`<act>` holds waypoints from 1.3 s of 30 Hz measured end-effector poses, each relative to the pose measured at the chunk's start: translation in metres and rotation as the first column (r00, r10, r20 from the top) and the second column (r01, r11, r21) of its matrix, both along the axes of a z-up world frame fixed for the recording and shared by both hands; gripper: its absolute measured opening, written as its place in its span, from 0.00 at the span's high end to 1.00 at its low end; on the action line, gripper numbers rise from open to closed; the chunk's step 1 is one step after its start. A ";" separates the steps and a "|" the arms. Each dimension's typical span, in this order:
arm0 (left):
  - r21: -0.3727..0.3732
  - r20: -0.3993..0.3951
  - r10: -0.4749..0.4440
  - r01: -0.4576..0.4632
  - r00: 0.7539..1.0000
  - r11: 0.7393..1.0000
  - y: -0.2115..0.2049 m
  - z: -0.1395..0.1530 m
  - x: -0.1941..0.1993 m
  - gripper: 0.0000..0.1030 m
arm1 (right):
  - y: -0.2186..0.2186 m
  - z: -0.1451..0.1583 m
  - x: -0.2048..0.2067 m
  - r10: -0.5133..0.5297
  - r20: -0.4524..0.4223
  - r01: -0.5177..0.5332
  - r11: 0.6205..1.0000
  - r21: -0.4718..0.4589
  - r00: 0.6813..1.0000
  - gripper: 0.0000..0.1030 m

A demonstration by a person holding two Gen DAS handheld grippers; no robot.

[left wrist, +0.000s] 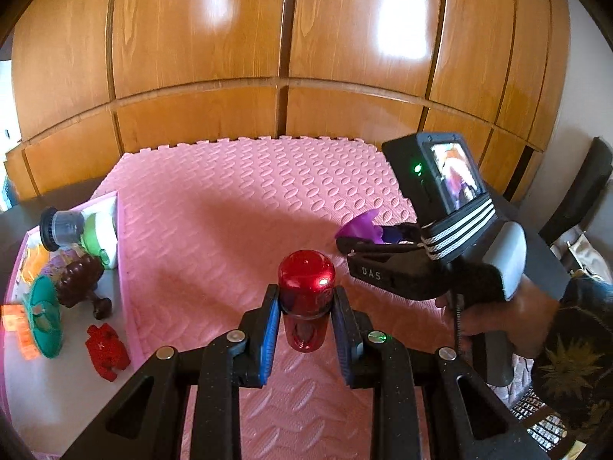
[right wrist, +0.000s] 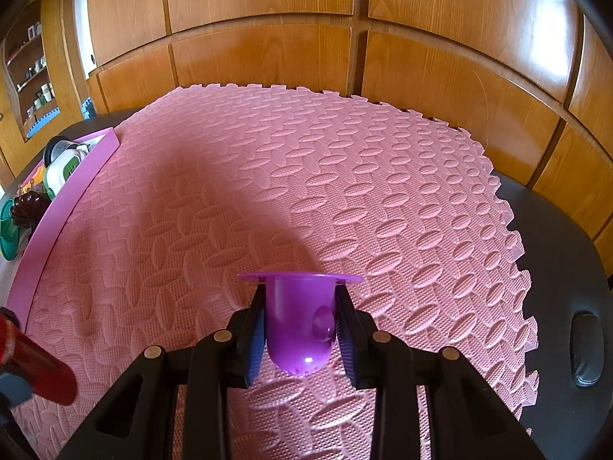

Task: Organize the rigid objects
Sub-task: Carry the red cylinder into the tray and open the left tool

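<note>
Toys mostly sat in the pink tray (left wrist: 122, 230) at the mat's (left wrist: 245, 191) left edge already; your left gripper (left wrist: 305, 306) clamped the red capsule (left wrist: 305, 287), your right gripper (right wrist: 300, 318) the purple cup (right wrist: 299, 322), both still above the mat.

A pink foam mat (right wrist: 345, 199) with a woven-looking embossed pattern is lying across a dark table (right wrist: 555, 253), its jigsaw edge showing at the far side. Glossy wooden cabinet panels (left wrist: 291, 38) are standing behind it, catching window glare. At the far left, open shelves (right wrist: 34, 73) are holding small cups and jars, too small to identify.
</note>
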State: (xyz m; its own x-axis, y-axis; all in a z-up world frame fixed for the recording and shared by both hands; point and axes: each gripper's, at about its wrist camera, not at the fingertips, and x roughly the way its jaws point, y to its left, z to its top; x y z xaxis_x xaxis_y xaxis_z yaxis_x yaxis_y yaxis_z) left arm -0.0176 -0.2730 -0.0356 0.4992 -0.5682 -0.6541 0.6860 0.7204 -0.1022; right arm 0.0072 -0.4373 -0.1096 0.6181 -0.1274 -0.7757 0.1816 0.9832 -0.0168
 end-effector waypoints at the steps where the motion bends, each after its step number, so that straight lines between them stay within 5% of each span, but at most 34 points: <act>1: -0.004 0.003 -0.001 0.001 1.000 1.000 0.002 0.002 -0.001 0.74 | 0.000 0.000 0.000 0.000 0.000 0.000 1.000 0.000 1.000 0.69; 27: -0.069 -0.037 0.151 -0.154 0.988 0.986 0.088 0.027 0.013 0.75 | 0.000 0.000 0.000 -0.001 0.001 0.001 1.000 0.004 1.000 0.69; 34: -0.097 -0.054 0.274 -0.278 0.960 0.956 0.149 0.036 0.028 0.75 | -0.001 0.000 0.000 -0.001 0.001 0.001 1.000 0.003 1.000 0.69; 39: -0.077 -0.086 0.408 -0.415 0.909 0.907 0.212 0.027 0.040 0.75 | 0.000 0.000 0.000 -0.001 0.001 0.001 1.000 0.002 1.000 0.69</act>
State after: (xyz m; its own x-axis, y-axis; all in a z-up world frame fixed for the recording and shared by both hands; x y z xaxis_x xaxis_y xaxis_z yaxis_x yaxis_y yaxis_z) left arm 0.0221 -0.0612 -0.0082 0.6591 -0.3802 -0.6488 0.3199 0.9226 -0.2156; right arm 0.0074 -0.4377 -0.1096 0.6185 -0.1271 -0.7754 0.1830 0.9830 -0.0151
